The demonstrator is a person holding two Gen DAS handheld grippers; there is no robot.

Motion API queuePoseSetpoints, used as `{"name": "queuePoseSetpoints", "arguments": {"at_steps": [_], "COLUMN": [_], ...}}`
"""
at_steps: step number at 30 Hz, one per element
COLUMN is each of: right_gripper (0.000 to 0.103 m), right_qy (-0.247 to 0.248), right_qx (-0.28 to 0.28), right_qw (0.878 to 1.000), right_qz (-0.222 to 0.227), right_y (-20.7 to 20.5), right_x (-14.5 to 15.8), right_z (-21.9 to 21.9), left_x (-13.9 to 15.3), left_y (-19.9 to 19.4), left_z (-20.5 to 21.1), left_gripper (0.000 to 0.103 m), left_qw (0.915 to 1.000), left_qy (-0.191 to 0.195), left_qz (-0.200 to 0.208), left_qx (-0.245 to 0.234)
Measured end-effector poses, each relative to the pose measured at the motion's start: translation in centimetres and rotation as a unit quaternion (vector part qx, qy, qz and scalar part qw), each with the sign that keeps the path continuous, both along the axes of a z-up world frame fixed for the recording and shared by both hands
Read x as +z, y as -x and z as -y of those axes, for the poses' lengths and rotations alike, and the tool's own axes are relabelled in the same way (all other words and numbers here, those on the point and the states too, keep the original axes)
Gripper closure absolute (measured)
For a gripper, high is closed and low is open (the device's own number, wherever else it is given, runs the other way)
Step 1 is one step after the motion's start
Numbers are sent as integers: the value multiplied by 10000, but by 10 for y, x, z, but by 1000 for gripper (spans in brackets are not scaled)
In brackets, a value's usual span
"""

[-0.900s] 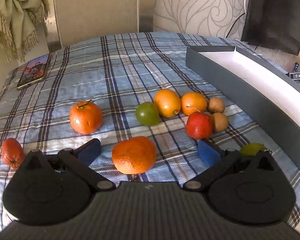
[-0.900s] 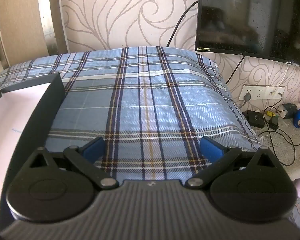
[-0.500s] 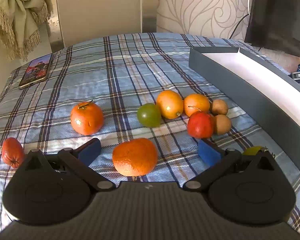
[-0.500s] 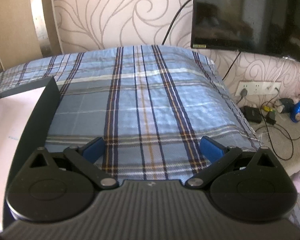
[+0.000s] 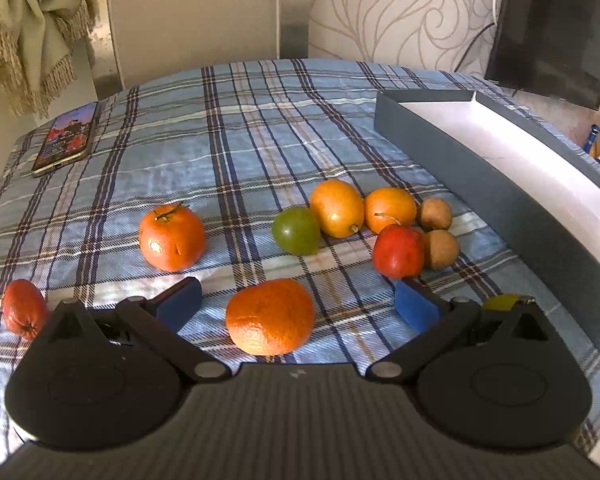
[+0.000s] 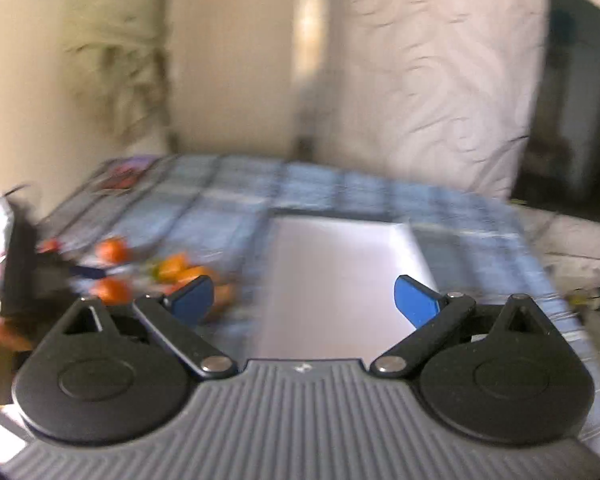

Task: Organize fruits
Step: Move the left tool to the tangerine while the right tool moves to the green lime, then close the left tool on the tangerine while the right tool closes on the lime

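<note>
Several fruits lie on the plaid cloth. A rough orange point(image 5: 270, 316) sits between the wide-apart pads of my open left gripper point(image 5: 297, 305), untouched. Farther off lie a stemmed orange point(image 5: 171, 238), a green fruit point(image 5: 295, 230), two yellow-orange fruits point(image 5: 337, 208), a red fruit point(image 5: 398, 250) and two brown ones point(image 5: 440, 249). A small red fruit point(image 5: 23, 313) lies at the left, and a yellow-green one point(image 5: 500, 302) peeks from behind the right finger. My right gripper point(image 6: 304, 296) is open and empty over the white-lined box point(image 6: 332, 280); that view is blurred, with the fruits point(image 6: 171, 268) at its left.
The long grey box point(image 5: 500, 184) with a white inside runs along the right of the cloth. A phone point(image 5: 65, 140) lies at the far left corner. A fringed cloth point(image 5: 31, 28) hangs at the back left, and a dark screen point(image 5: 556, 28) stands at the back right.
The right gripper has swung sharply left, from the bare plaid cloth and wall socket to the box and fruits. The left gripper has barely shifted, still straddling the rough orange.
</note>
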State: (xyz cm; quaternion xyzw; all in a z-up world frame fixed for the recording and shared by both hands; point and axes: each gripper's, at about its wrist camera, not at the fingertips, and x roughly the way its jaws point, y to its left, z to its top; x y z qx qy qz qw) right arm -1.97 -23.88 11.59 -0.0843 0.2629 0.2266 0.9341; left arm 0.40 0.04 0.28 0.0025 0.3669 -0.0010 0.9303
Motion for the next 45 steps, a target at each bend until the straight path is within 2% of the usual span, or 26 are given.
{"name": "queuePoseSetpoints", "arguments": {"at_steps": [3,4,5,6,9,11,13,16,19,21,26,31,34,37,40,42,45], "right_gripper": [8,13,26,31,35,36,41,47,52,61,73,74,74,74,74,74,74], "right_qy": [180,290,398,482,317,338,440,484,601,802,821,909,823,785,706,546,311], "right_qx": [315,460,526,534,623,725,737,772,818,806,855,897,879,942,949,923,885], "right_qw": [9993,9985,9978,9973,9958,9943,9937,9907,9888,9866,9858,9838,9836,9836,9844,9850,9859], "right_qz": [-102,-82,-73,-139,-588,-699,-719,-1012,-1093,-1172,-1188,-1262,-1345,-1322,-1305,-1354,-1387], "right_y": [14,18,21,22,18,18,20,9,3,-2,-6,-7,-8,-5,-2,-1,1], "right_x": [-5,-7,-10,-14,-26,-36,-44,-55,-64,-71,-71,-66,-61,-53,-44,-37,-25], "right_z": [-36,-44,-50,-55,-61,-62,-63,-67,-73,-76,-75,-74,-70,-68,-65,-61,-55], "left_x": [6,8,10,12,15,15,15,17,18,20,17,10,11,12,12,13,13], "left_y": [7,10,14,18,29,39,47,55,54,52,40,31,28,26,27,27,28], "left_z": [-2,-2,-4,-7,-14,-17,-19,-22,-25,-24,-18,-6,-4,-2,-6,-9,-16], "left_gripper": [0,0,0,0,0,0,0,0,4,8,18,26,38,41,45,55,60], "left_qw": [9996,9995,9995,9995,9999,9999,9999,9998,9996,9997,9999,9999,9999,9999,9998,9996,9987], "left_qy": [-52,-149,-132,-53,47,130,148,165,199,150,132,-54,22,24,179,228,415], "left_qz": [28,65,152,184,107,26,-55,-37,-28,21,-37,-93,-65,-74,-95,-105,-117], "left_qx": [-265,-270,-252,-243,-113,-60,-9,101,194,212,66,-71,-123,-84,44,143,281]}}
